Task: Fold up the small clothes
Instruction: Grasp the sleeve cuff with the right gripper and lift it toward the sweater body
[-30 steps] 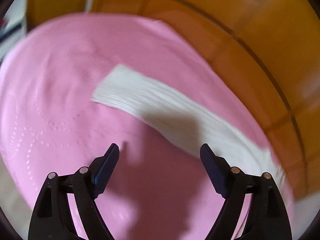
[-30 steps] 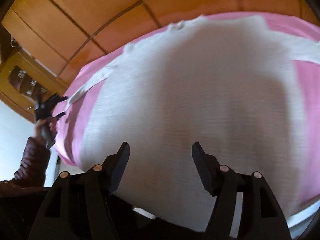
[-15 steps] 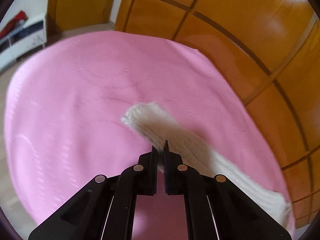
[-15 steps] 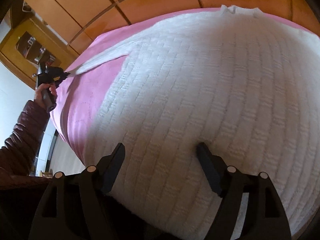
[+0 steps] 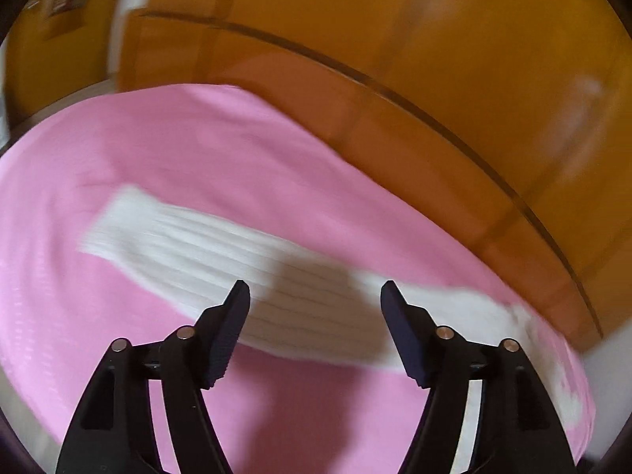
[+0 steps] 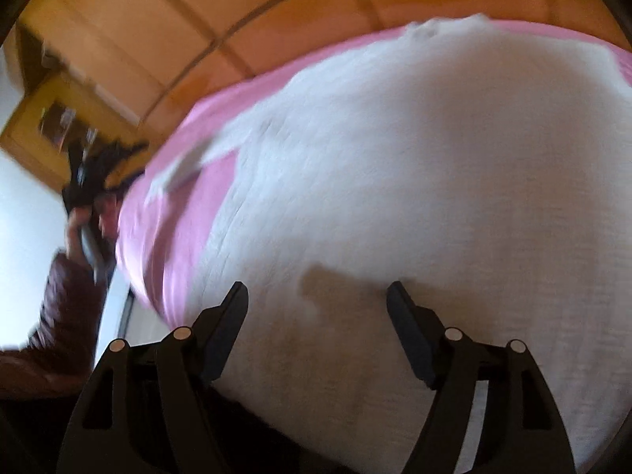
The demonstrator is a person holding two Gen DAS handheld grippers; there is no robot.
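A white knitted sweater (image 6: 395,158) lies spread on a pink bedcover (image 6: 177,213). Its left sleeve (image 5: 189,237) lies flat and stretched out across the pink cover (image 5: 177,150). My left gripper (image 5: 316,286) hovers above the sleeve's middle; its jaws are opening and nothing is between them. From the right wrist view, that left gripper (image 6: 102,166) shows blurred beyond the sleeve end (image 6: 185,166). My right gripper (image 6: 318,286) hangs over the sweater's lower body. Its jaws stand wide, closing slightly, with no cloth pinched between them.
Orange-brown wooden wardrobe doors (image 5: 434,59) run along the far side of the bed. A person's hand and dark red sleeve (image 6: 67,300) hold the left gripper at the bed's left edge. Pale floor shows beside the bed.
Half a second ago the left gripper was shut on the sleeve; now it is open and raised, and the sleeve lies flat. The right gripper has shifted sideways over the sweater.
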